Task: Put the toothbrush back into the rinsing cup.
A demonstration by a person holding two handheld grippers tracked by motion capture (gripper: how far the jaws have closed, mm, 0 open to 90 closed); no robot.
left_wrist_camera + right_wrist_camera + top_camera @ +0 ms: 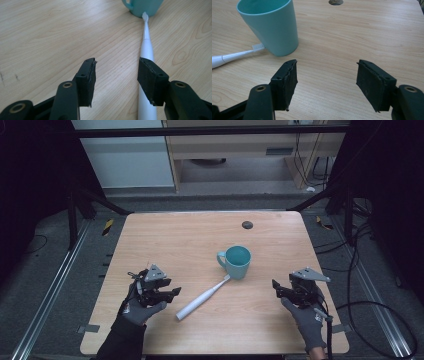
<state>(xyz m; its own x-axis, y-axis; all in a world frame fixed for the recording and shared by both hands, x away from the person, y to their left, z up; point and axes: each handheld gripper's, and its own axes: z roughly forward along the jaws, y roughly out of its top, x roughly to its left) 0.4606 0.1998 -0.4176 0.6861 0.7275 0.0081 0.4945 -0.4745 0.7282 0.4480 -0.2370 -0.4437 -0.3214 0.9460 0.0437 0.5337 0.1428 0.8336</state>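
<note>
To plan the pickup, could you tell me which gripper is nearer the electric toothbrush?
Left. The left gripper hovers just beside the electric toothbrush handle; the right gripper sits farther off.

You have the cup point(238, 262) near the table's point(150, 235) middle, and the toothbrush point(202, 298) lies slantwise before it toward the near edge (brush end touching the cup's base). A round plug point(247, 225) sits behind the cup near the far edge.

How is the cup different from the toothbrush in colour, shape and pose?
The cup is teal, the toothbrush white. The cup is short, wide and hollow; the toothbrush is long and slim. The cup stands upright; the toothbrush lies flat, its bristles at the cup's base. Both rest on the wooden table.
</note>
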